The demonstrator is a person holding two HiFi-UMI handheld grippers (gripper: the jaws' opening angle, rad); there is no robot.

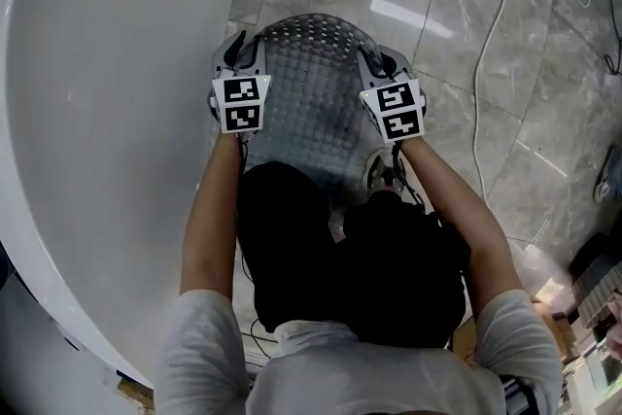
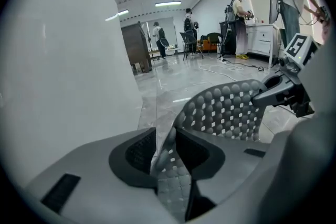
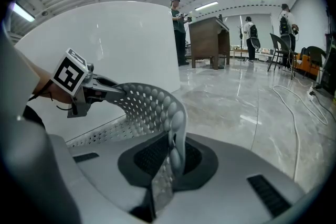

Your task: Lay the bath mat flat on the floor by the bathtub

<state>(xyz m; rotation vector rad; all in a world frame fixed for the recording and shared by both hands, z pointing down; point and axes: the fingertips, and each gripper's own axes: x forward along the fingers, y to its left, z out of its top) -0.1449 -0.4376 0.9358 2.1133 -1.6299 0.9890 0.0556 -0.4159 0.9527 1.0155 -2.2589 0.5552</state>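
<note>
Head view: arms (image 1: 209,219) outstretched, right claw (image 1: 374,61) clamped on bath mat (image 1: 311,83) (arched), left claw (image 1: 238,49) loose around it.

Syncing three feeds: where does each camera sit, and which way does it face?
Head view: on the head, steeply down at bath mat and bathtub; shows forearms, left gripper, right gripper.
Left gripper view: on that gripper, looking across the bath mat at the right gripper.
Right gripper view: on that gripper, facing bathtub and left gripper.
Shared: bath mat.
</note>
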